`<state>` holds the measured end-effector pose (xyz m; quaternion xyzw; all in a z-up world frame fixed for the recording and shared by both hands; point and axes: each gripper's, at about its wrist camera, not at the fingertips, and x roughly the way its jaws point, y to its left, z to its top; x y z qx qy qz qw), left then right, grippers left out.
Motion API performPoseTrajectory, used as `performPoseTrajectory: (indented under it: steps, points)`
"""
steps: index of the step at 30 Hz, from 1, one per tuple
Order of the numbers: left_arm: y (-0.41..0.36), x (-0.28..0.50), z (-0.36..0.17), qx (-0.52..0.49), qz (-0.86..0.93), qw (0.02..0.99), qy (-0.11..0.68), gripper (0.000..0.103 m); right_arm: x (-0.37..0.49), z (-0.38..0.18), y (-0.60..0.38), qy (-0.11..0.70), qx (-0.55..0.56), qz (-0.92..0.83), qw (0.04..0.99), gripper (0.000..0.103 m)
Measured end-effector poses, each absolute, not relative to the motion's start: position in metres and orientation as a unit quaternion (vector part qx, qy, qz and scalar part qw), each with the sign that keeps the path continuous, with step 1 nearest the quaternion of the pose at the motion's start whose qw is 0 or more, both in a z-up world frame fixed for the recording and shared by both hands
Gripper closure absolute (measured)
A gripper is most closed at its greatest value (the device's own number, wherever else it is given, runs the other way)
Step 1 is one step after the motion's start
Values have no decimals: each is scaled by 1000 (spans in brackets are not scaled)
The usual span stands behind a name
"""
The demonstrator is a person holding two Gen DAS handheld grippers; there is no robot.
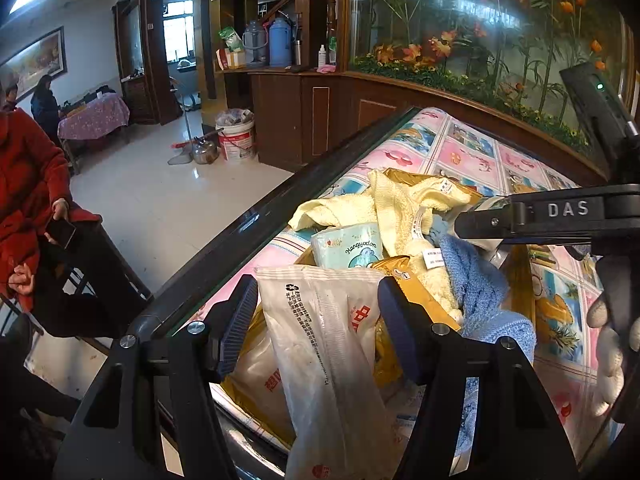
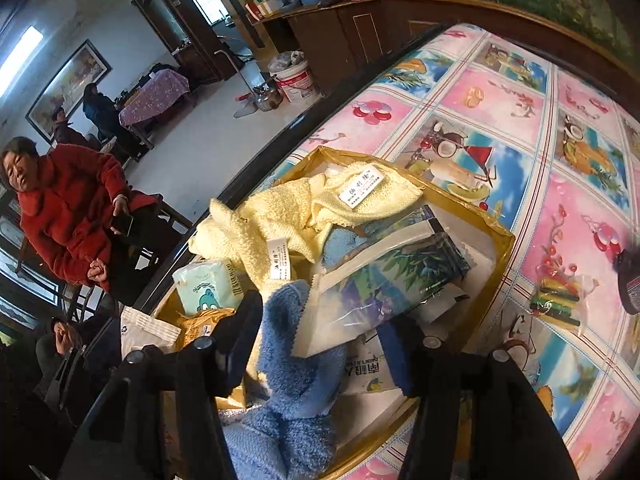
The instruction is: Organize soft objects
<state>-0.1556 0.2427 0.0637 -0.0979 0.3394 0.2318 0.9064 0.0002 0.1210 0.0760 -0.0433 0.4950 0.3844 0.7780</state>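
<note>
A gold cardboard box (image 2: 502,240) on the table holds soft goods: a pale yellow towel (image 2: 296,212), a blue towel (image 2: 296,364), a light green tissue pack (image 2: 208,288) and a clear leaf-print packet (image 2: 384,276). My left gripper (image 1: 318,320) is open around a white plastic pouch (image 1: 328,344) that stands up between its fingers. My right gripper (image 2: 320,344) is open just above the blue towel and the clear packet; it also shows in the left wrist view (image 1: 480,220) over the box. The yellow towel (image 1: 400,208) and tissue pack (image 1: 348,246) also show there.
The table has a pink and blue fruit-print cloth (image 2: 500,100) and a dark rim (image 1: 240,232). A small packet of coloured bands (image 2: 556,304) lies right of the box. A person in red (image 2: 68,216) sits at the left. A wooden cabinet (image 1: 304,120) stands behind.
</note>
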Motion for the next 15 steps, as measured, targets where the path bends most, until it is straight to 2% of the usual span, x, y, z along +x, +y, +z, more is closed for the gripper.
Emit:
performPoseTrajectory:
  steps: [15]
  points:
    - [224, -177, 89, -92, 224, 920, 310, 40, -53, 92, 93, 476, -21, 432, 766, 44]
